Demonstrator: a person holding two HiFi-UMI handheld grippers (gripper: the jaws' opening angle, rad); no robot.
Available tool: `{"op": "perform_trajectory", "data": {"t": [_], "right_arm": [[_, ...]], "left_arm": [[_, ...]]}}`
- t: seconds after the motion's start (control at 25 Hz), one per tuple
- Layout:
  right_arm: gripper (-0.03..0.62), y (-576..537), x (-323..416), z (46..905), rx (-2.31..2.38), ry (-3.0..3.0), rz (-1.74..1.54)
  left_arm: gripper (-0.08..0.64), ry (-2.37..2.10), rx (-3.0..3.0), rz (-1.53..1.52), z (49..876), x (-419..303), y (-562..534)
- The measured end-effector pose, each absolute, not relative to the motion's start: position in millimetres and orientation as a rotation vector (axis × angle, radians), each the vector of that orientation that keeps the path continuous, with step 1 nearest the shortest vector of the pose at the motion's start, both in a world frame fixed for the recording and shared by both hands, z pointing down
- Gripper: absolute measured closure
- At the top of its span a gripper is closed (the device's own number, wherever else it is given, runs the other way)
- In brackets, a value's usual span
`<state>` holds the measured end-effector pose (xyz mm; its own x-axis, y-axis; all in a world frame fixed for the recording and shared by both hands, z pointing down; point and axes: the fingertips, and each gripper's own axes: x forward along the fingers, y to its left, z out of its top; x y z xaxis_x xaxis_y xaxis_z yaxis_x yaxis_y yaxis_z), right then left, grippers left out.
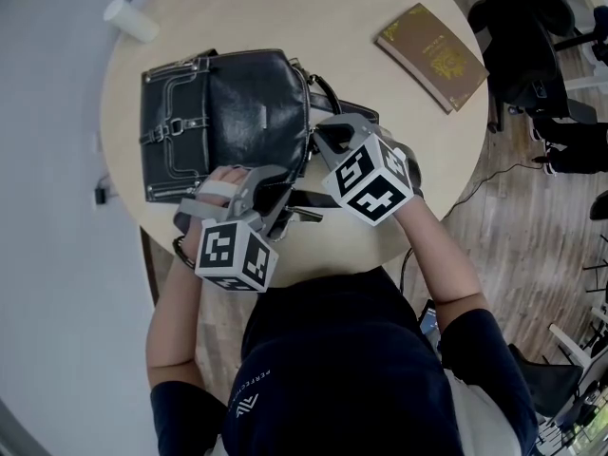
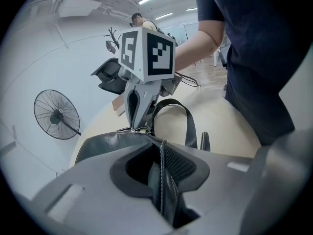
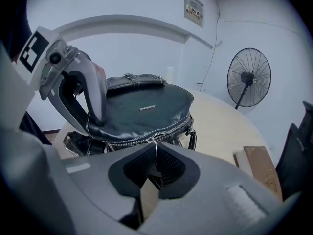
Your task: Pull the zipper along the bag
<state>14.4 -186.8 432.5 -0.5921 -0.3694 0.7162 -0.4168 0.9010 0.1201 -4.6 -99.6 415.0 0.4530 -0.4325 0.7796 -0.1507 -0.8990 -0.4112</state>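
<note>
Bag: the black leather bag (image 1: pixel 228 112) lies flat on the round table (image 1: pixel 323 17), with its buckled pocket on the side turned away from my right gripper.
Zipper: the silver zipper (image 3: pixel 168 129) runs along the bag's edge that faces me, and both my grippers sit at that edge.
Left gripper: my left gripper (image 2: pixel 161 180) is clenched on a stitched fold of the bag's leather, at the end of the zipper edge on my left.
Right gripper: my right gripper (image 3: pixel 155 168) is pinched nearly together on the thin metal zipper pull (image 3: pixel 155 145), partway along the bag's zipper edge and just beside my left gripper.
Strap: the bag's black strap (image 2: pixel 188 124) loops onto the table off the bag's corner, just behind my right gripper.
Book: a brown book (image 1: pixel 432 55) lies well apart from the bag, beyond its strap side.
Fan: a standing fan (image 3: pixel 249 77) is off the table, well beyond the bag.
</note>
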Motion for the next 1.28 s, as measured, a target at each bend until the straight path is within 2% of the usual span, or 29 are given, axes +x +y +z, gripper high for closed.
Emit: {"op": "perform_trajectory", "data": {"t": [0.88, 1.28], "right_arm": [[0.578, -177, 2, 433, 0.364, -2.266, -0.092], [0.578, -194, 9, 435, 0.458, -2.260, -0.006]], "left_arm": [[0.463, 0.489, -2.473, -1.405, 414, -5, -98], [0.468, 0.465, -2.456, -1.436, 414, -4, -97]]}}
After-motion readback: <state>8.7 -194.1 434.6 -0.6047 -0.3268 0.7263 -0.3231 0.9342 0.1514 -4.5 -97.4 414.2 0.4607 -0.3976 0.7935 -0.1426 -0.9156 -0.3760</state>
